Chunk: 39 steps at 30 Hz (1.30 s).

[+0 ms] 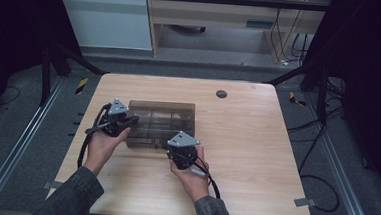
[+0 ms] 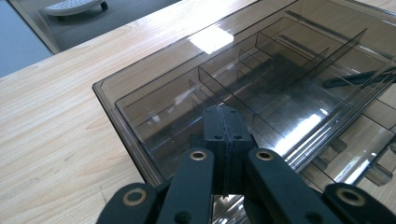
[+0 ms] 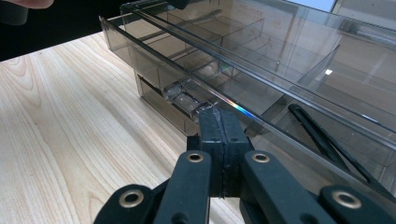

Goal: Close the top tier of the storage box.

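Observation:
A smoky clear plastic compartment box (image 1: pixel 162 117) lies flat on the wooden table (image 1: pixel 246 141), its lid down over several dividers (image 2: pixel 261 70). My left gripper (image 1: pixel 131 120) is shut, and its tips (image 2: pixel 226 116) rest on the lid at the box's left end with nothing between them. My right gripper (image 1: pixel 175 144) is shut too. Its tips (image 3: pixel 223 117) sit against the box's front rim, right beside a clear latch tab (image 3: pixel 184 99). A slim dark shape (image 3: pixel 320 135) shows through the box wall; I cannot tell what it is.
A round grey cable grommet (image 1: pixel 221 94) sits in the table behind the box. Bare wood lies to the right of the box and in front of it. Black frame struts (image 1: pixel 56 59) and floor cables (image 1: pixel 319 185) flank the table.

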Each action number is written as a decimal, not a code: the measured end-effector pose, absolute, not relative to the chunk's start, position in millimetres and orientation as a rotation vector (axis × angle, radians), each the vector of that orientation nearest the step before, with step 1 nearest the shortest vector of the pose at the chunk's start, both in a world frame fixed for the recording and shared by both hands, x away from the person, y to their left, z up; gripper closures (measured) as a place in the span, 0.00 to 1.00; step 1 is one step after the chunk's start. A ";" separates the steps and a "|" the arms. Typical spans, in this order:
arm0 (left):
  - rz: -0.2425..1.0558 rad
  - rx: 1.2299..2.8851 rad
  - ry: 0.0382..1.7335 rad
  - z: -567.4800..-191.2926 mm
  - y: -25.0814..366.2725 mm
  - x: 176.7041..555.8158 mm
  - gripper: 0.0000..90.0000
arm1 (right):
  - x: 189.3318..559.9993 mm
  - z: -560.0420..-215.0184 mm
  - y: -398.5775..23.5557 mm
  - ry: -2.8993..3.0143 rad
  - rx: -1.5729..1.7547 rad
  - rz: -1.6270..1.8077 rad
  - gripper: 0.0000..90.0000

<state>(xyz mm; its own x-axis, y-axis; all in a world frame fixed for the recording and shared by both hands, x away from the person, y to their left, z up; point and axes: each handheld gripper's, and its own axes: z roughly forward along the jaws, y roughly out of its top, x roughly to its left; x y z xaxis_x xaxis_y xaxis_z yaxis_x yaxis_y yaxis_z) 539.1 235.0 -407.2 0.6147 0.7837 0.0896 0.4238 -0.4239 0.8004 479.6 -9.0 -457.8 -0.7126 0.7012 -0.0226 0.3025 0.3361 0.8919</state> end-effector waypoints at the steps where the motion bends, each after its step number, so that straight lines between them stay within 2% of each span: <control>1: 0.593 2.066 0.947 -407.1 234.9 539.2 1.00 | 480.2 -457.8 -9.0 2.202 0.884 1.336 1.00; 39: 0.588 2.064 0.943 -407.2 235.4 538.8 1.00 | 493.1 -458.1 -8.2 2.211 0.893 1.300 1.00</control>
